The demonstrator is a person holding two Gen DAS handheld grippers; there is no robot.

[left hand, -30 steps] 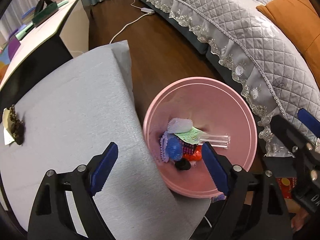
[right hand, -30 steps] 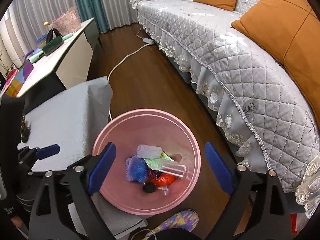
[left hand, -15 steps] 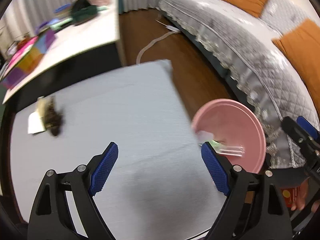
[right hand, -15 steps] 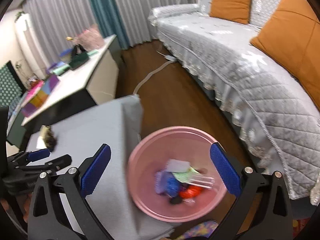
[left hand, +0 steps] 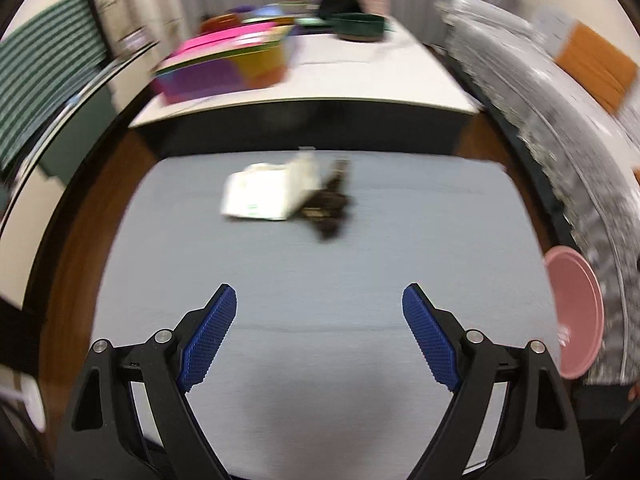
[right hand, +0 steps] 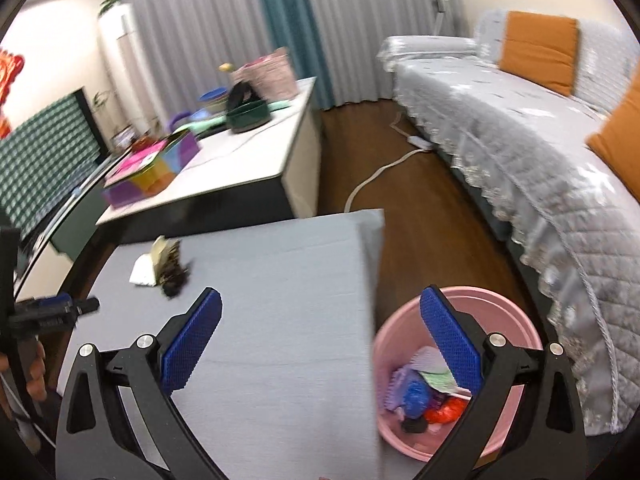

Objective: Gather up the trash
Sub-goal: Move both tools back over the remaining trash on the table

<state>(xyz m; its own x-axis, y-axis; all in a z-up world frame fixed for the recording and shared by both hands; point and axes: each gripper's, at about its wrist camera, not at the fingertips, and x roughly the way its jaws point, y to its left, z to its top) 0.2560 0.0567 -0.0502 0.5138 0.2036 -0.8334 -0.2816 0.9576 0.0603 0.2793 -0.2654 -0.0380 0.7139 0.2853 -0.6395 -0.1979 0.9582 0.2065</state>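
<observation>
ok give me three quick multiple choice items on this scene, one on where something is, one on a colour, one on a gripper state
1. Where does the leftover trash (a white paper piece with a dark clump) lie?
A. on the grey-covered table
B. in the bin
C. on the sofa

2. What colour is the trash bin?
A. green
B. pink
C. white

3. How does the right gripper stand?
A. shut on a wrapper
B. shut, empty
C. open, empty

Answers:
1 A: the trash rests on the grey-covered table, ahead of the left gripper, apart from the bin.
2 B: the bin's rim and wall are pink in both views.
3 C: its blue pads stand wide apart with only table and bin seen between them.
</observation>
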